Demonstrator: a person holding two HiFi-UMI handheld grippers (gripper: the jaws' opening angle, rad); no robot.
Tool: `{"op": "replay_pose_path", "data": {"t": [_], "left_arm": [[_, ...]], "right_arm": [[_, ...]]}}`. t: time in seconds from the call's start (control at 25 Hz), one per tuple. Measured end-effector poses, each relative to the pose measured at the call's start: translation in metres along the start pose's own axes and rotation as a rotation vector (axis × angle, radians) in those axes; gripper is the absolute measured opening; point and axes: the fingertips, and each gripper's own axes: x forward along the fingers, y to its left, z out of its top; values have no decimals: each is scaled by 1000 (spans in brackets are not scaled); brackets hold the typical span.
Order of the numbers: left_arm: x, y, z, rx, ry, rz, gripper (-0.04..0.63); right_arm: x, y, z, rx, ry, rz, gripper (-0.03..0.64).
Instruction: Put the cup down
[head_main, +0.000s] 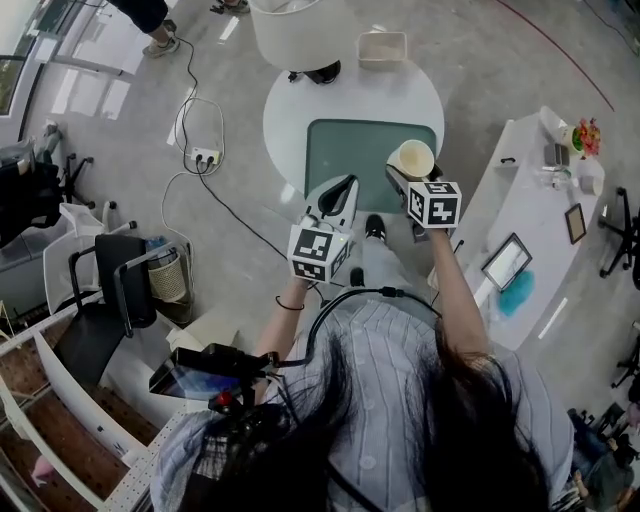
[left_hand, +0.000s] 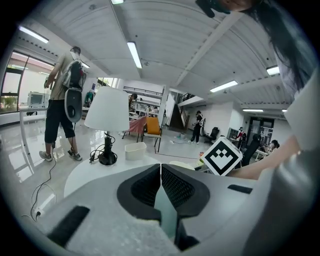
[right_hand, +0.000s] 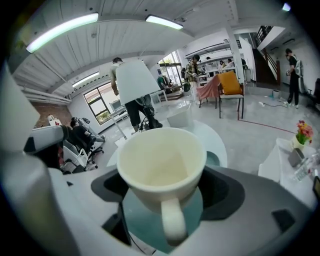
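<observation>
A cream cup (right_hand: 161, 170) with its handle toward the camera sits upright and empty between the jaws of my right gripper (right_hand: 162, 192), which is shut on it. In the head view the cup (head_main: 412, 159) hangs above the right edge of a green mat (head_main: 355, 150) on the round white table (head_main: 300, 105), with the right gripper (head_main: 405, 178) behind it. My left gripper (head_main: 343, 190) is over the table's near edge, to the left of the cup. Its jaws are shut on nothing, as the left gripper (left_hand: 160, 172) shows in its own view.
A white lamp (head_main: 295, 35) and a small white tray (head_main: 382, 47) stand at the table's far side. A white side table (head_main: 535, 210) with a tablet and small items is to the right. A chair (head_main: 120, 285), a bin and floor cables lie to the left. A person (left_hand: 62, 102) stands beyond.
</observation>
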Motion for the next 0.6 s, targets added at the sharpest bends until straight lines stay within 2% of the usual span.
{"op": "replay_pose_path", "data": {"t": [0.6], "left_arm": [[24,2,-2,6,37,2,18]], "right_arm": [[48,-34,-15,-13,65,-53,399]]}}
